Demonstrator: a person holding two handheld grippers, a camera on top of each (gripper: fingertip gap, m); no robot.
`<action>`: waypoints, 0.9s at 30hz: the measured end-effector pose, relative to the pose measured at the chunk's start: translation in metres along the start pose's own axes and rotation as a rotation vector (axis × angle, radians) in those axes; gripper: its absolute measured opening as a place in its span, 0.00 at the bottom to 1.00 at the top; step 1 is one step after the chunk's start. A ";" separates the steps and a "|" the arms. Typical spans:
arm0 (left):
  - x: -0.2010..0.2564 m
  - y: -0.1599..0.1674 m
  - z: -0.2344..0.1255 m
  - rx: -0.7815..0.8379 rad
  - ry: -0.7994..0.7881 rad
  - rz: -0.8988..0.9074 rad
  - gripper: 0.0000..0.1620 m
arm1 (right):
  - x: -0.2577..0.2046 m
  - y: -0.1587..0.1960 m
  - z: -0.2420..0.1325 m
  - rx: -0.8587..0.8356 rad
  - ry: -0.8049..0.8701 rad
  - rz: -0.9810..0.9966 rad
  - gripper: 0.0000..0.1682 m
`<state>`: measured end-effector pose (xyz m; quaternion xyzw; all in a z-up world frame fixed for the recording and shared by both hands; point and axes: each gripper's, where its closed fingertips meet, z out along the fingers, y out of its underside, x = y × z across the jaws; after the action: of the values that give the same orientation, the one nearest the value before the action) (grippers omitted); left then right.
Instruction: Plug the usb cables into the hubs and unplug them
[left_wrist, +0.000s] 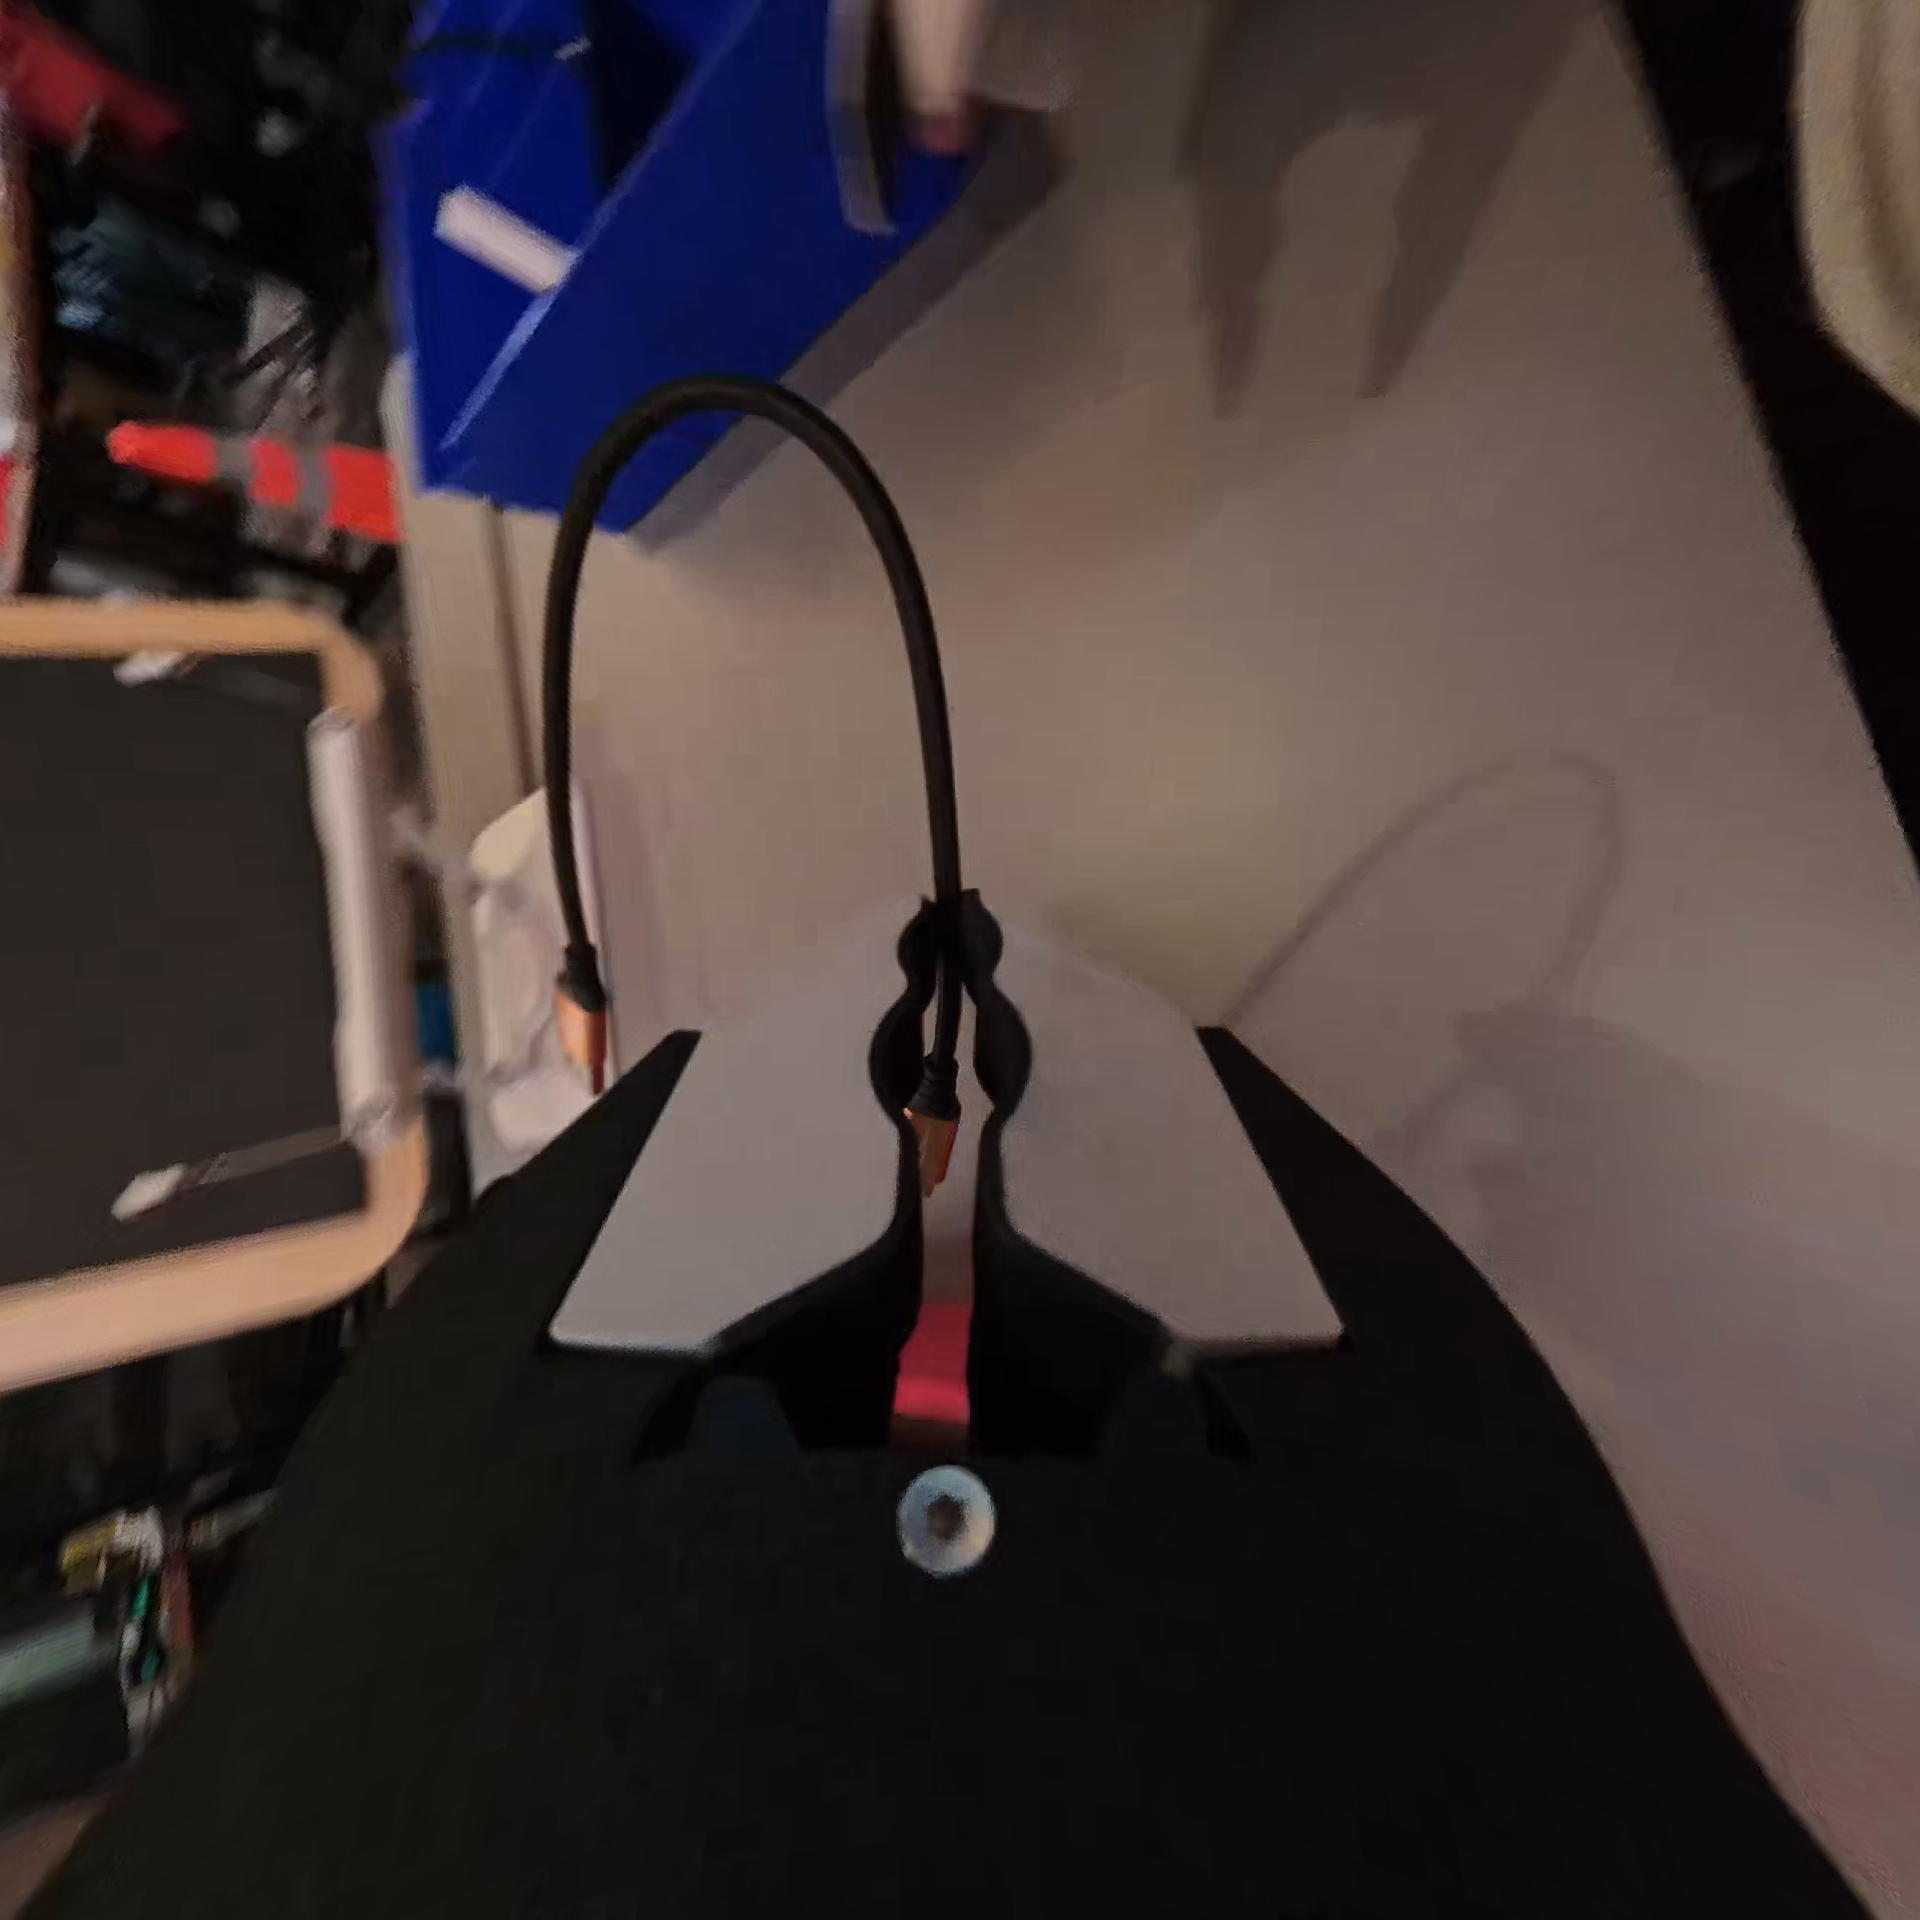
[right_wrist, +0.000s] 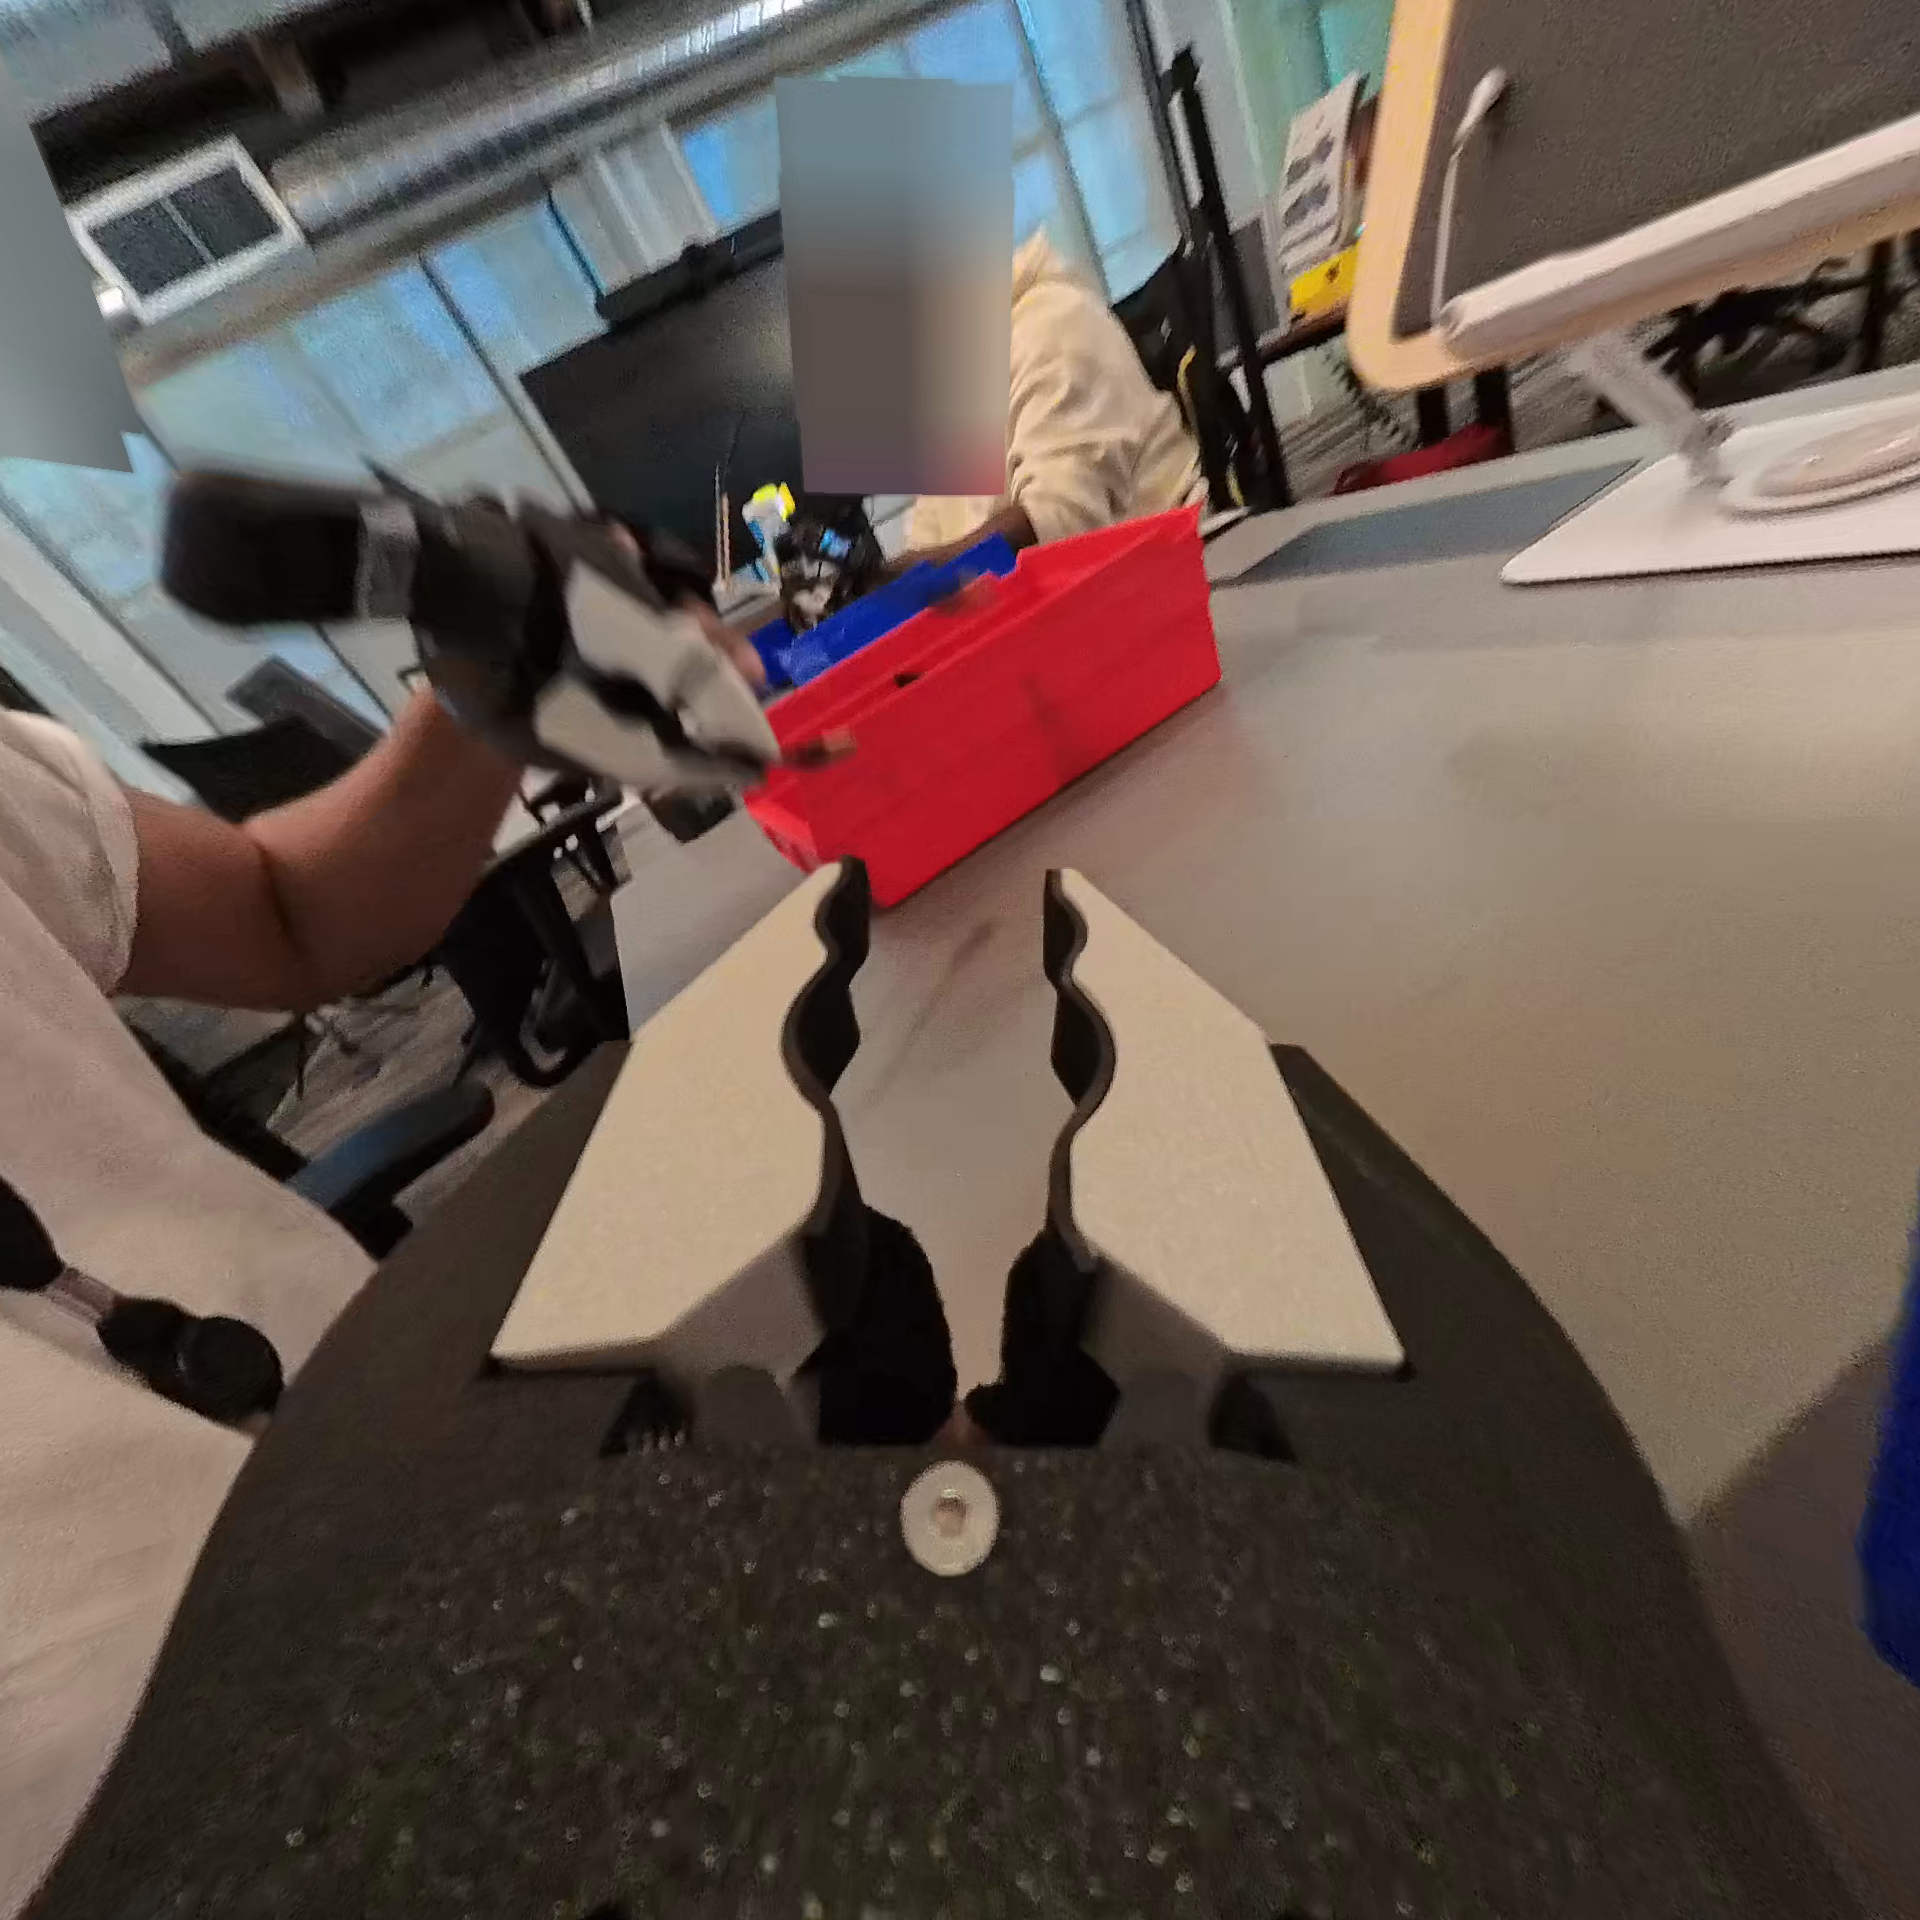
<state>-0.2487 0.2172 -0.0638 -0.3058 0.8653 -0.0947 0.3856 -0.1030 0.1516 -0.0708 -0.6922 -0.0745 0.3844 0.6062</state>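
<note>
Gripping a short black cable (left_wrist: 748, 540) near one copper-tipped plug, the left claw (left_wrist: 943, 940) is closed on it above the pale tabletop (left_wrist: 1299, 675), the cable arching up and over so that its other plug hangs free just left of the claw. The right claw (right_wrist: 954, 904) stands parted and empty, low over the grey tabletop, pointing toward a red bin (right_wrist: 997, 717), with a blue bin (left_wrist: 582, 239) lying just beyond. Motion blur smears both views, so the plug type, the bins' contents and the cable in the right wrist view cannot be made out.
</note>
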 end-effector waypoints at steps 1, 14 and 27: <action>0.014 -0.004 0.022 -0.002 0.038 0.038 0.02 | 0.002 -0.004 -0.005 0.023 0.009 0.010 0.19; 0.060 -0.027 0.061 0.130 0.206 -0.343 0.14 | 0.009 -0.008 -0.029 0.046 0.050 0.021 0.18; 0.039 0.239 -0.037 -0.539 0.215 -0.571 0.16 | -0.007 0.010 -0.003 -0.051 -0.028 0.004 0.19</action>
<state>-0.4051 0.3813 -0.1577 -0.6124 0.7748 0.0007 0.1571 -0.1098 0.1427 -0.0768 -0.7022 -0.0910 0.3932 0.5865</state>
